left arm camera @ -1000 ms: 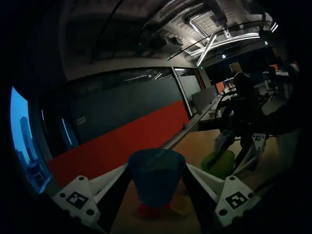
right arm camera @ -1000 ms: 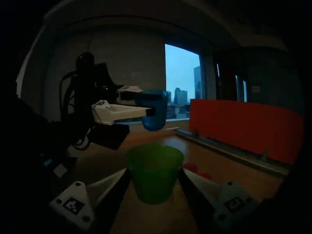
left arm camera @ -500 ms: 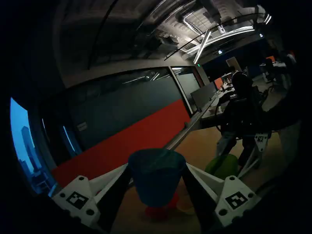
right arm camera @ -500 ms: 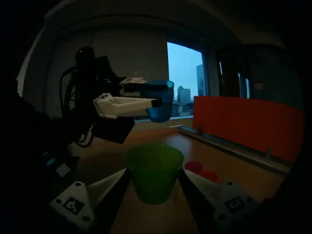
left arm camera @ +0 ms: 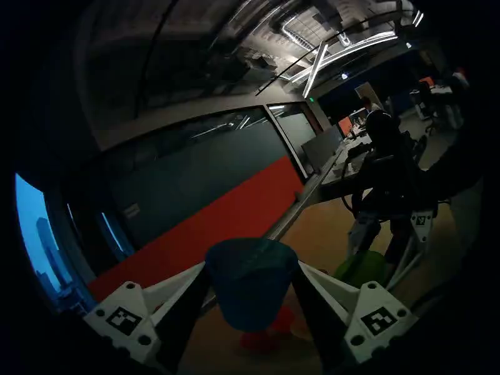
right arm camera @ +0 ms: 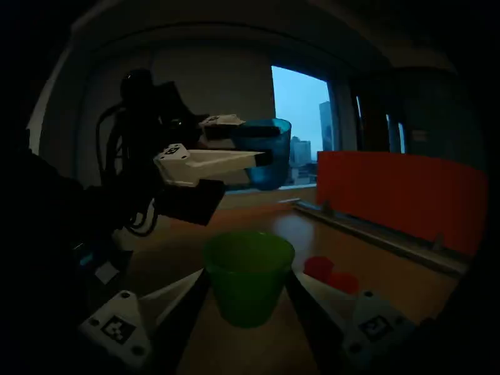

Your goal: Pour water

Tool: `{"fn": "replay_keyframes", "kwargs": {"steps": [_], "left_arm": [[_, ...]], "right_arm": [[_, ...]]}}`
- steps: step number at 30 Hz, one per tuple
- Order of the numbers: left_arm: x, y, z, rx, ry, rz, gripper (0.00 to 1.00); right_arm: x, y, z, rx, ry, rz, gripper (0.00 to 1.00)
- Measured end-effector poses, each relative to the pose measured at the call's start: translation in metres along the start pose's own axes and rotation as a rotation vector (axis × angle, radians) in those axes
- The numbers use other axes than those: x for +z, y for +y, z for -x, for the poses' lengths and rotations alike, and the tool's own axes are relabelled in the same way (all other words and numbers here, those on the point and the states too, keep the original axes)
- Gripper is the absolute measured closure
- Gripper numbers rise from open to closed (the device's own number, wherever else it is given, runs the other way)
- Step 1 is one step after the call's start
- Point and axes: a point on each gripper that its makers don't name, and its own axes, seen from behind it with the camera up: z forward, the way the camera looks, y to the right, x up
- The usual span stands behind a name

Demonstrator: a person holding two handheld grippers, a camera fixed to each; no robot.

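The left tongs [left arm camera: 251, 275] are closed narrowly on a blue translucent plastic cup [left arm camera: 250, 303], with both white fingers pressing its sides at lower centre of the left gripper view. The cup is held clear of the wooden tabletop [right arm camera: 250, 350]. In the right gripper view it appears at upper centre, raised above and beyond the other cup, rim uppermost and close to upright. Its contents cannot be determined in this dim light. The right tongs [right arm camera: 249, 275] grip a green plastic cup [right arm camera: 249, 294] in the same manner, one finger against each side, at lower centre of the right gripper view, rim up. Whether its base rests on the tabletop cannot be told. In the left gripper view the green cup shows at lower right, between the far tongs' white fingers. Two small red round objects [right arm camera: 319, 267] lie on the tabletop to the right of the green cup, near it but not touching it. A long red wall panel [right arm camera: 400, 200] runs along the tabletop's far edge at right. A window [right arm camera: 300, 137] showing tall buildings stands at upper centre, behind the blue cup.
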Motion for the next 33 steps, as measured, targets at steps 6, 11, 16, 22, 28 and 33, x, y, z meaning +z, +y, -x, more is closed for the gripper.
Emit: {"fn": "replay_keyframes", "kwargs": {"steps": [6,11,16,22,28,33], "left_arm": [[0.001,-0.001,-0.003,0.033,0.008,-0.001,0.15],[0.001,-0.002,-0.006,0.048,0.008,-0.003,0.15],[0.001,-0.002,-0.010,0.072,0.012,0.000,0.15],[-0.001,-0.002,-0.013,0.107,0.012,-0.001,0.15],[-0.002,-0.001,-0.016,0.133,0.013,0.001,0.15],[-0.004,0.001,-0.018,0.162,0.016,0.002,0.15]], "right_arm": [[0.003,-0.001,0.001,0.001,0.000,-0.009,0.01],[0.006,-0.002,0.001,0.002,0.001,-0.015,0.01],[0.010,-0.004,0.002,0.003,0.003,-0.022,0.01],[0.014,-0.006,0.002,0.006,0.007,-0.032,0.01],[0.017,-0.008,0.001,0.008,0.010,-0.040,0.01],[0.018,-0.008,0.000,0.008,0.011,-0.040,0.01]]}}
